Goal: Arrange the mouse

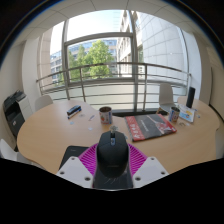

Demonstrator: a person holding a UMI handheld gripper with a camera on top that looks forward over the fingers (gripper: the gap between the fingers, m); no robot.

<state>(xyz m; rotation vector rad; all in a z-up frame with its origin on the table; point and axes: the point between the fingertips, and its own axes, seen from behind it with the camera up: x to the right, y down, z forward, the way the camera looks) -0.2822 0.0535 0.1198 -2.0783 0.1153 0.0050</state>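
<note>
Mouse point(112, 148), black and rounded, is seen between the two fingers of the hand-held gripper point(112, 158), whose pink pads point(90, 157) are pressed against its left and right flanks, so the gripper is closed narrowly around it. The mouse is held at the near edge of a round, light wooden table point(60, 125), beside a dark mouse mat point(72, 154) that is laid at the near left edge. Toward the middle of the table a dark mug point(105, 114) is set upright. To its right a magazine with a reddish cover point(148, 125) is laid flat. At the far right edge a can point(174, 114) and a small boxed item point(186, 115) are placed close together; what the box is cannot be told. A small white object point(72, 111) is seen toward the far left edge. Beyond the table, large windows point(95, 50) are shown, with trees and buildings outside.
</note>
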